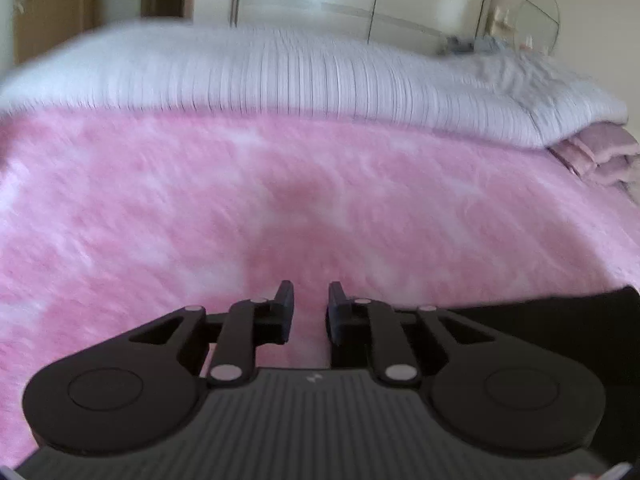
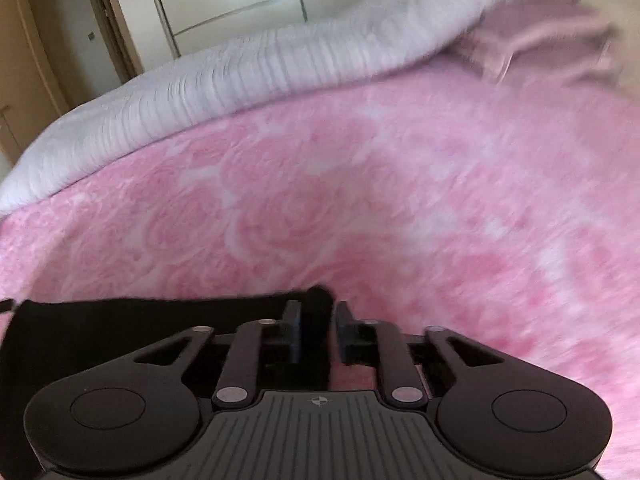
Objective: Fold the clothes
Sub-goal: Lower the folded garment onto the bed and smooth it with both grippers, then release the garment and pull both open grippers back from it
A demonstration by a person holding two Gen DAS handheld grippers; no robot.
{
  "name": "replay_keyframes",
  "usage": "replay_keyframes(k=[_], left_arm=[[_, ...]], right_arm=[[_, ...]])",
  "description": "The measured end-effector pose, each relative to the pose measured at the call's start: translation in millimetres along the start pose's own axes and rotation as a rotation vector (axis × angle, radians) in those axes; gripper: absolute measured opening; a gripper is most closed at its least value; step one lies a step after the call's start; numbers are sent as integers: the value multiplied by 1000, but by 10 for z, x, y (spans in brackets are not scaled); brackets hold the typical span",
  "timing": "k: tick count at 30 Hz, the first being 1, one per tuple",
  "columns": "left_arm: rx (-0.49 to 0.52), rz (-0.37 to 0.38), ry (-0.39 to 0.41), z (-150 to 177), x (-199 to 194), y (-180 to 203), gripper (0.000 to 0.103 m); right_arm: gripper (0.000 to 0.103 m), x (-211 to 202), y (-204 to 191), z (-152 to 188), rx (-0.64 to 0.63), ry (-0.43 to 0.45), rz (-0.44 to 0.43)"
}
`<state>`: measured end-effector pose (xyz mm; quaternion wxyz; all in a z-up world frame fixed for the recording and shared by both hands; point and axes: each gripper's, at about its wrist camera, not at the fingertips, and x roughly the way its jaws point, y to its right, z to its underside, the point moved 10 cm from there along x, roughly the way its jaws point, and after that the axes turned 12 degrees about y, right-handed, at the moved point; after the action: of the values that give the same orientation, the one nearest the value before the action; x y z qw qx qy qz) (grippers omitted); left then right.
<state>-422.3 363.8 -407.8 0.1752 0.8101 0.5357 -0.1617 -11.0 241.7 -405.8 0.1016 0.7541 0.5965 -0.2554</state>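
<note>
Black cloth (image 2: 120, 328) flat on pink blanket (image 2: 360, 208), dark, no print seen. Its corner sits btw right gripper (image 2: 316, 330) fingers; small gap, can't tell if pinched. Left gripper (image 1: 311, 306) narrow gap, empty, cloth (image 1: 560, 320) to its right.

Fluffy pink blanket (image 2: 360, 200), ribbed white quilt (image 1: 280, 80), matt black cloth (image 2: 140, 320), matt plastic tongs (image 2: 316, 332).
</note>
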Motion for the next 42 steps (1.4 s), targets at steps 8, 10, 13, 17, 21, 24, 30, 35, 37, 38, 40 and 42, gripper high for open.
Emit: replay_keyframes(k=[8, 10, 13, 17, 21, 24, 30, 35, 37, 38, 40, 42], left_arm=[[192, 185, -99, 373, 6, 1147, 19], [244, 153, -111, 544, 131, 1177, 19], [271, 131, -63, 664, 171, 888, 20], [254, 76, -64, 621, 47, 441, 3], [130, 52, -75, 481, -224, 362, 4], [118, 69, -42, 434, -588, 564, 15], [135, 73, -125, 991, -964, 937, 18], [79, 12, -88, 1123, -1116, 723, 23], [43, -9, -81, 1144, -1178, 622, 33], [26, -10, -82, 1154, -1193, 577, 34], [31, -22, -93, 1125, -1196, 585, 33], [64, -44, -111, 1091, -1205, 651, 33]], right_arm=[[36, -67, -1076, 318, -279, 5, -156], [36, 68, -1169, 527, -370, -16, -140], [37, 113, -921, 661, -401, -9, -124], [36, -56, -271, 609, -333, -15, -101], [49, -315, -25, 540, -170, -48, -37], [49, -689, -317, 476, -183, 23, -58], [49, -1004, -917, 1038, -267, -12, -127], [48, -1247, -905, 1343, -262, -1, -112], [51, -1307, -686, 1388, -214, -29, -74], [52, -1333, -585, 1410, -169, -42, -71], [52, -1375, -532, 1408, -136, -57, -62], [52, -1412, -579, 1380, -147, -65, -10]])
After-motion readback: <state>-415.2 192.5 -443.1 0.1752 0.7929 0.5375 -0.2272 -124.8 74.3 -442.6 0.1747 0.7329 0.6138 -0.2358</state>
